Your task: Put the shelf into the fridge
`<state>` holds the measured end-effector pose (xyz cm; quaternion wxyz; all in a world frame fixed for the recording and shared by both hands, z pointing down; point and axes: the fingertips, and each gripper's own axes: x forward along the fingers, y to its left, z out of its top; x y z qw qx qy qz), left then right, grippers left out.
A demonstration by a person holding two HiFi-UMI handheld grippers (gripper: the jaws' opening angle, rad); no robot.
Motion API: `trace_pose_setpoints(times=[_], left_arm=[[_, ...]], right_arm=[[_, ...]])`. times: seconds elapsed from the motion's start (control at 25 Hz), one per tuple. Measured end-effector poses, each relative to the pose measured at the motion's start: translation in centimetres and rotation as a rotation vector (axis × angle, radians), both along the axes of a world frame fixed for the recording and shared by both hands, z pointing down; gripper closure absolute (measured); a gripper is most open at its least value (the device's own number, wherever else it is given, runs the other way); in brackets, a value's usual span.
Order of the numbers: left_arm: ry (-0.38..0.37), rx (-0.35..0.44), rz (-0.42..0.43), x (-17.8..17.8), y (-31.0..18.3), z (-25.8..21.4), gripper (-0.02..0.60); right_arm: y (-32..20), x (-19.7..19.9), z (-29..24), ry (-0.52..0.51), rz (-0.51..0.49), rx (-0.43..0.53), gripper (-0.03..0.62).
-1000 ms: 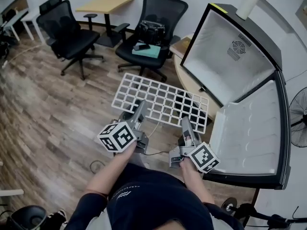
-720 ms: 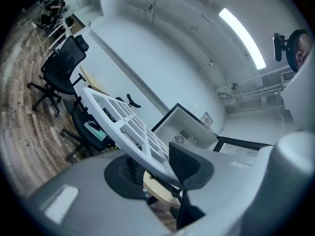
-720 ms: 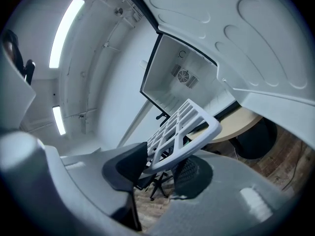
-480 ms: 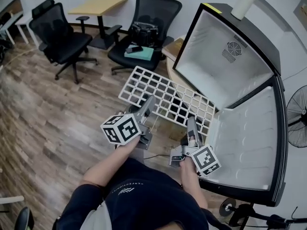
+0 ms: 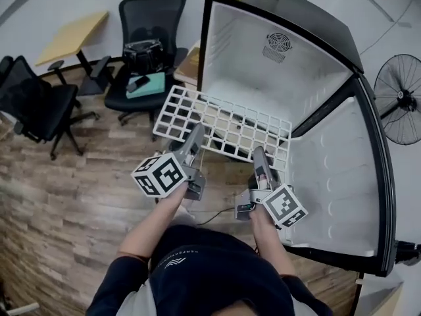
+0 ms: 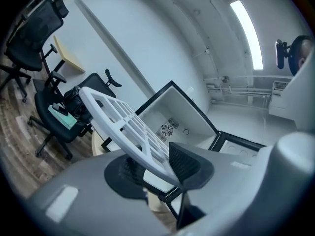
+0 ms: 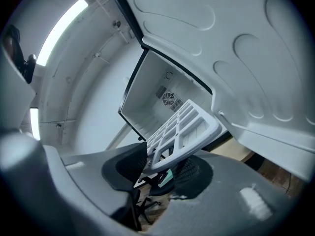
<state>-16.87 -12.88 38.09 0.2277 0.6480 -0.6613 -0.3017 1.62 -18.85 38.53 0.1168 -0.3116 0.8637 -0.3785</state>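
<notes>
The white grid shelf (image 5: pixel 227 125) is held in the air at the mouth of the open fridge (image 5: pixel 263 78). The left claw (image 5: pixel 196 135) and right claw (image 5: pixel 258 157) each clamp its near edge between their jaws.

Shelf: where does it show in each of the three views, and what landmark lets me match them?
Head view: shelf at centre, before the open fridge.
Left gripper view: shelf slants from upper left to centre.
Right gripper view: shelf at centre, tilted, under the fridge door.
Shared landmark: round fan grille in the fridge's back wall, visible in all three.
</notes>
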Motion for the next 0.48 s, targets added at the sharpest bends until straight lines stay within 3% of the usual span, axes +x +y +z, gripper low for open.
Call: trace_pose_setpoints(times=[0.48], left_arm=[[-0.005, 0.006, 0.2, -0.1, -8.6, -2.3, 0.443]], right_arm=[[-4.9, 0.7, -1.8, -0.014, 0.204, -0.006, 0.454]])
